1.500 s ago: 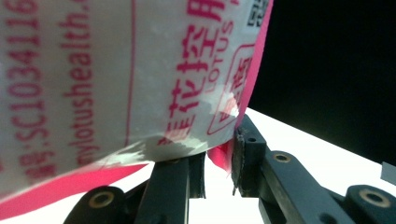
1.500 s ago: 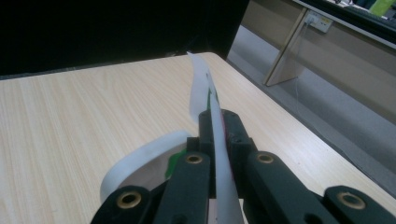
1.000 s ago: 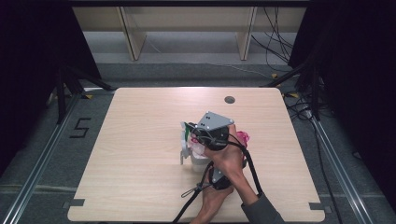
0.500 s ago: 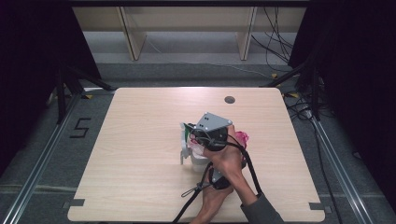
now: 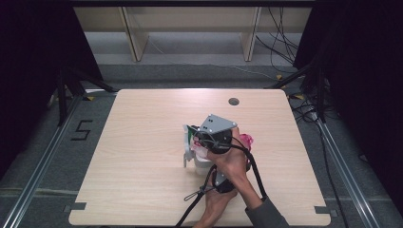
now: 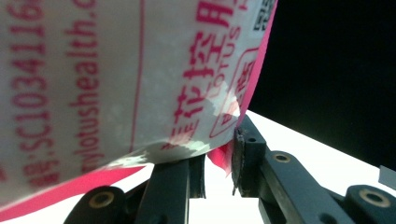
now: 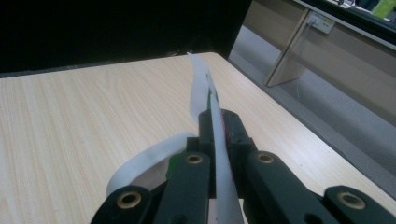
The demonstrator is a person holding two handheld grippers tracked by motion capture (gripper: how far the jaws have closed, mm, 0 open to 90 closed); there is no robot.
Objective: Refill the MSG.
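Nearby, only a dark round hole point(image 5: 233, 101) by the wooden table's point(image 5: 142, 190) far edge; both grippers point(image 6: 219, 161) point(image 7: 218, 135) pinch the white-and-pink printed plastic bag point(image 6: 116, 79).

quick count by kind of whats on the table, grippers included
grippers: 2, the left gripper and the right gripper, each shut on the bag
plastic bags: 1, a white bag with pink print and a pink edge
round holes in the table: 1, the hole near its far edge
total: 4
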